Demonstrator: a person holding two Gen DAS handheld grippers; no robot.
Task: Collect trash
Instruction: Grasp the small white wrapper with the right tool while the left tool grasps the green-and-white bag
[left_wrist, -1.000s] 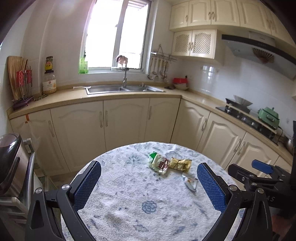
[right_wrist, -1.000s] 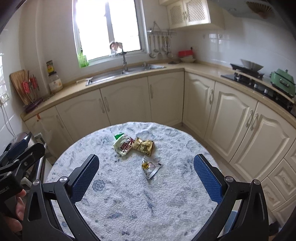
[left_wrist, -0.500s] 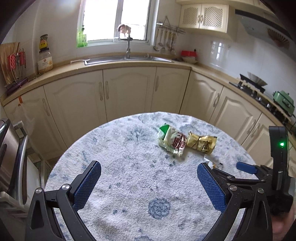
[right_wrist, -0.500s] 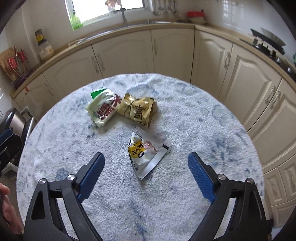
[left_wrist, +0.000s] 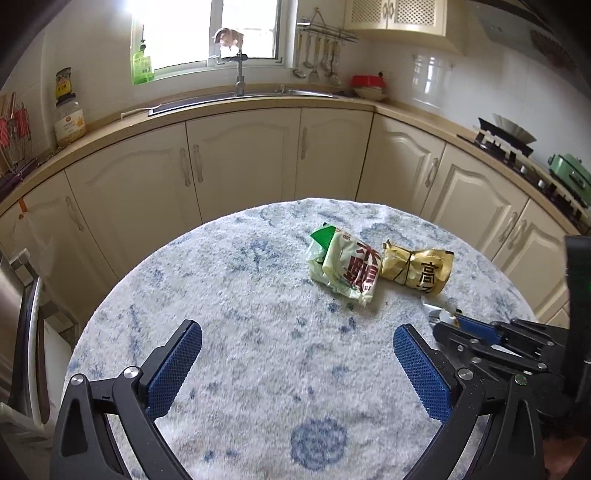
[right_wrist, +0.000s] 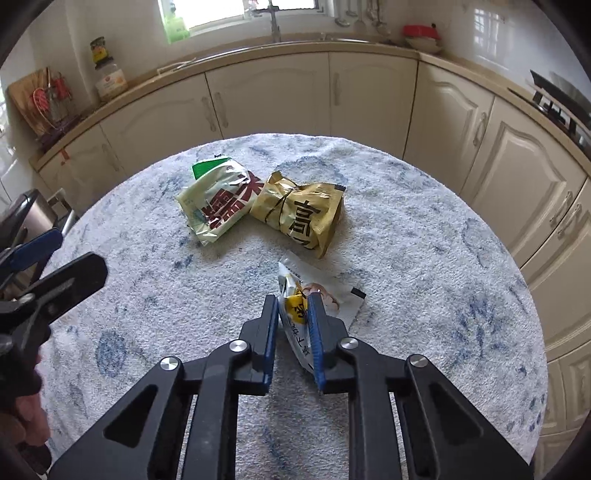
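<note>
On the round table with its blue-and-white cloth (left_wrist: 240, 295) lie a green-and-white snack wrapper (left_wrist: 347, 269) (right_wrist: 218, 203) and, touching its right side, a crumpled gold wrapper (left_wrist: 417, 267) (right_wrist: 303, 214). Nearer to me is a small white-and-yellow wrapper (right_wrist: 295, 317), squeezed upright between the blue pads of my right gripper (right_wrist: 293, 299), whose jaws are closing on it. In the left wrist view only a corner of that wrapper (left_wrist: 434, 310) shows ahead of the right gripper (left_wrist: 461, 325). My left gripper (left_wrist: 297, 330) hangs open over bare cloth, short of the two wrappers.
A steel bin (left_wrist: 14, 332) stands at the table's left. Cream cabinets (left_wrist: 240, 162) with a sink counter run behind, and a stove (left_wrist: 506, 144) sits to the right. A person's hand (right_wrist: 22, 417) holds the left gripper (right_wrist: 55, 258) at the left edge.
The right gripper came down over the small wrapper and shut on it, crumpling it upright. The left gripper moved forward and lower over the table, still open.
</note>
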